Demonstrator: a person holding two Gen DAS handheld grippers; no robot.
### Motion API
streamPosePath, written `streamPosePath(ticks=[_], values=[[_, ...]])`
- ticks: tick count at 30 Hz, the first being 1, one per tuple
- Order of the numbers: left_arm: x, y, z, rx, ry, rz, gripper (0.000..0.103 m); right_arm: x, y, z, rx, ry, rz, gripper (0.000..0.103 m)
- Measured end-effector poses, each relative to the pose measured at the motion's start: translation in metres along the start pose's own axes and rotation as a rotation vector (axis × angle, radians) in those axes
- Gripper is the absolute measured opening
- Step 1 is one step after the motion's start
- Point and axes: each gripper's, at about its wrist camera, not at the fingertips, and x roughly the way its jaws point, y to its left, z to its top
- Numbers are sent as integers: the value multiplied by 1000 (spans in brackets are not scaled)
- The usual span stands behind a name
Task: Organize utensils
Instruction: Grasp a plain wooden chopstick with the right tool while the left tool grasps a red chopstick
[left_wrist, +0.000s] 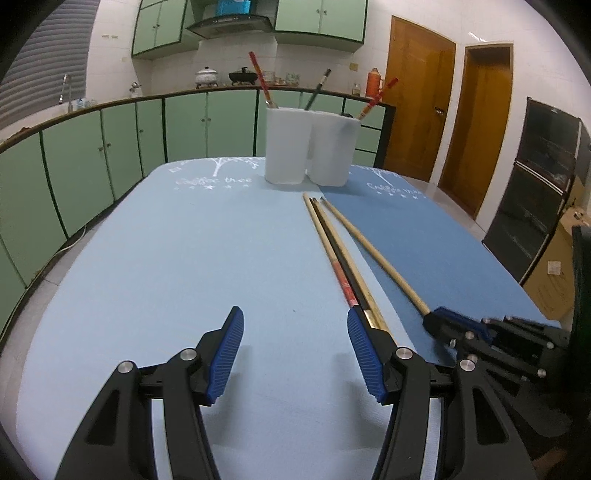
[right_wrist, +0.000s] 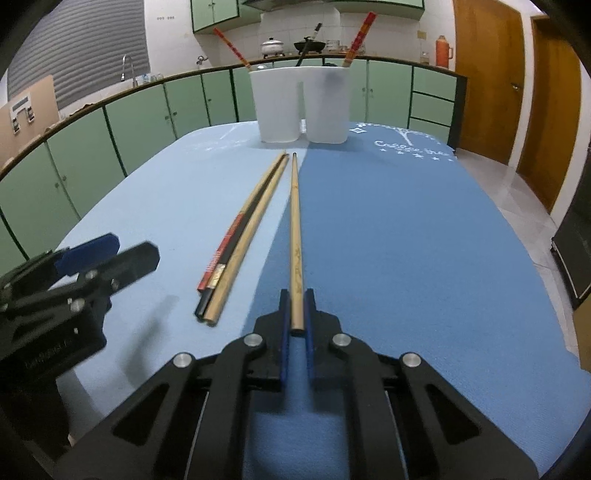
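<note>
We hold the right tongs (right_wrist: 296, 325) clamped on the near end of a single pale wooden chopstick (right_wrist: 295, 221), which lies along the seam between the light blue mat (right_wrist: 166, 206) and the darker blue mat (right_wrist: 406, 240) on the table. The chopstick's far tip points toward the white holder (right_wrist: 299, 107) at the far end of the table — a two-compartment container.

We keep the left tongs (left_wrist: 295, 354) parted at a moderate width, with nothing between the blue pads (left_wrist: 229, 354). They hover over the light blue mat, left of the loose utensils.

Three more chopsticks (right_wrist: 236, 243) lie bundled together on the light blue mat, just beside the gripped one: one pale wooden, one black, one with a red patterned end. Their near ends touch one another; their far tips converge near the holder.

In the holder, three chopsticks stand tilted — a red one (right_wrist: 231, 46) in the left compartment, a black one (right_wrist: 308, 44), and a red-and-orange one (right_wrist: 358, 35) in the right compartment. We cannot tell which compartment holds the black one.
</note>
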Motion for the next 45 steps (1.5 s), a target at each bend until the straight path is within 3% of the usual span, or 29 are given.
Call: streamPosePath(ticks=[8, 15, 18, 22, 29, 36, 45], values=[[6, -15, -14, 19, 67, -16, 57, 2, -22, 3, 70, 3, -19, 6], [14, -32, -12, 43, 80, -34, 57, 1, -34, 5, 97, -6, -15, 6], [13, -38, -11, 42, 76, -74, 53, 0, -38, 5, 109, -9, -16, 6], [3, -29, -8, 4, 32, -62, 51, 1, -43, 5, 119, -9, -14, 6], [10, -23, -12, 19, 86, -6, 50, 2, -41, 4, 120, -5, -10, 6], [14, -34, -12, 42, 83, -33, 50, 2, -41, 5, 125, -3, -9, 6], [23, -36, -6, -4, 71, -24, 25, 2, -42, 3, 128, -6, -4, 6]])
